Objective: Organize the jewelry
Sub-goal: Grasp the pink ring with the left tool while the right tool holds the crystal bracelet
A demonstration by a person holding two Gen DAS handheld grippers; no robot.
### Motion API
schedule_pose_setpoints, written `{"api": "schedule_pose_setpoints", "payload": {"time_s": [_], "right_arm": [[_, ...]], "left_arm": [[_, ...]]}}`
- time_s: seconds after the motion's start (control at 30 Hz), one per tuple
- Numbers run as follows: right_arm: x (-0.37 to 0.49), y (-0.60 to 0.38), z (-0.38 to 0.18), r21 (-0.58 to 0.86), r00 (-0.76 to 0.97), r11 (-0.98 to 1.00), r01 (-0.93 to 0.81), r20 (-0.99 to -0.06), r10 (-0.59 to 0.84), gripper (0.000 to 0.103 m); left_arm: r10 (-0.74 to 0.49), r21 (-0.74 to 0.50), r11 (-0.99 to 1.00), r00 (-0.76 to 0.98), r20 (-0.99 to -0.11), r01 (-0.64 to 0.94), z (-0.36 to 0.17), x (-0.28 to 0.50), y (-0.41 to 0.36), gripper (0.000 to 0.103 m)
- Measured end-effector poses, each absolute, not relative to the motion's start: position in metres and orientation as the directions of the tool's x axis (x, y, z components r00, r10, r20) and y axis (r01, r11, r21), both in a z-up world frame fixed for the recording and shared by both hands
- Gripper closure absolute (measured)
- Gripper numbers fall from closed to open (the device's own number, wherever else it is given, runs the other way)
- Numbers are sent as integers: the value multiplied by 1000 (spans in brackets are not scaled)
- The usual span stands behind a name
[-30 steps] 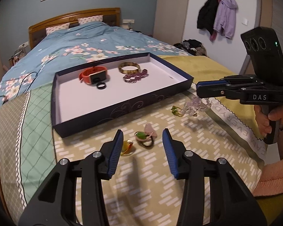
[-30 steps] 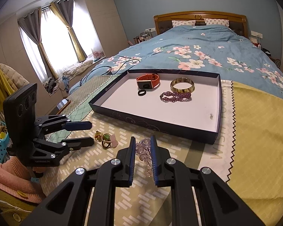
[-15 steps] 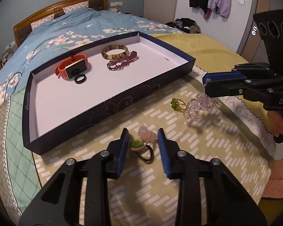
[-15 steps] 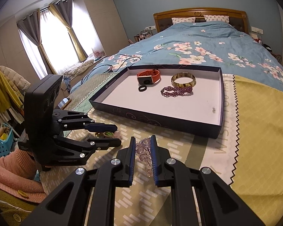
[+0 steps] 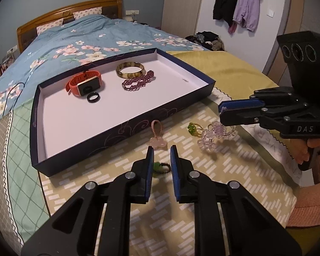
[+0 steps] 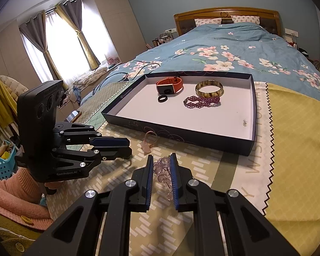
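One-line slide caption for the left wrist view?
Left gripper closing on green-stone ring beside navy jewelry tray.

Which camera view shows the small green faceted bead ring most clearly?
The left wrist view. There the small green faceted bead ring lies in the open on the patterned cloth, beside the clear lilac bead bracelet. In the right wrist view I cannot find it; the right claw probably hides it.
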State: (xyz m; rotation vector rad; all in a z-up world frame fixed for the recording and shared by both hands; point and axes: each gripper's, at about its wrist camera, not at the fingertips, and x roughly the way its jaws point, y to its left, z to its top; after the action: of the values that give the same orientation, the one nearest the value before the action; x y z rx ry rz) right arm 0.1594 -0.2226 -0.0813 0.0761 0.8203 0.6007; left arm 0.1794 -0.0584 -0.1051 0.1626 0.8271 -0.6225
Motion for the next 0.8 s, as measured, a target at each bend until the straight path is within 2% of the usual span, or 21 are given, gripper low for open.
{"api": "schedule_pose_setpoints", "payload": {"time_s": [0.07, 0.27, 0.47, 0.53, 0.6, 0.8], "right_arm": [[160, -223, -81, 291, 527, 832, -472, -664, 531, 89], [162, -224, -81, 295, 533, 835, -465, -660, 529, 89], [163, -226, -77, 294, 545, 836, -463, -650, 530, 89], [165, -227, -75, 295, 548, 837, -462, -646, 530, 89], [166, -227, -74, 293, 552, 837, -462, -644, 530, 89], [173, -226, -68, 287, 564, 837, -465, -633, 530, 89]], "left_arm": [[-444, -96, 817, 515, -733, 569, -106, 180, -57, 81], [-428, -82, 819, 511, -746, 567, -109, 190, -66, 77], [-400, -76, 827, 488, -776, 557, -118, 205, -79, 77], [-399, -73, 827, 489, -776, 558, -119, 205, -80, 77], [-399, -76, 828, 489, -776, 555, -119, 206, -80, 82], [-415, -96, 833, 500, -760, 545, -115, 203, -76, 83]]}}
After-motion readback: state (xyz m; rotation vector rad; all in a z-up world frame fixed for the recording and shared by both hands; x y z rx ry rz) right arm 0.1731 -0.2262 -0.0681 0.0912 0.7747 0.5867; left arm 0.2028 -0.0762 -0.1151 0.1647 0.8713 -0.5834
